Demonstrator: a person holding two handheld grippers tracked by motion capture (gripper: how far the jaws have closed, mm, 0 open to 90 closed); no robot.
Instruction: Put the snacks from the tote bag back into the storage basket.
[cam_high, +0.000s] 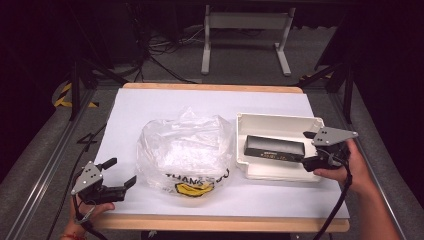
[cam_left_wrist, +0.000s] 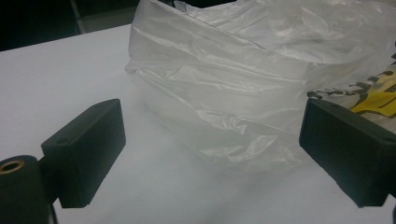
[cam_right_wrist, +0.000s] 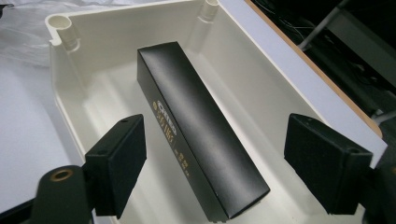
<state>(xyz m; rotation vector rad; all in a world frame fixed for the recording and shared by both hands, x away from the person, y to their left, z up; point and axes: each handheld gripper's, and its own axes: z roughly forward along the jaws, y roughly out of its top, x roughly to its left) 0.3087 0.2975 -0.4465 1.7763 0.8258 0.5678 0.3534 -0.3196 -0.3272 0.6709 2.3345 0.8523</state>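
1. A long black box (cam_high: 274, 148) with gold print on its side lies flat on the floor of a cream plastic tray (cam_high: 278, 122) at the right of the white-topped table (cam_high: 150, 102), running lengthwise across the tray.
2. The right gripper (cam_high: 311, 149), held in the person's right hand (cam_high: 350, 167), sits at the tray's right end, just off the box's near end. Its jaws stand apart with the box's end below and between them in the right gripper view (cam_right_wrist: 201, 135); the pads (cam_right_wrist: 122, 154) do not touch it.
3. A crumpled, clear plastic bag (cam_high: 185, 150), printed with black lettering and a yellow mark, rests at the table's centre, just left of the tray.
4. The left gripper (cam_high: 120, 172) is at the table's front-left corner, held in the person's left hand (cam_high: 87, 207). Its jaws are wide open and point at the bag (cam_left_wrist: 243, 84), with nothing between them.
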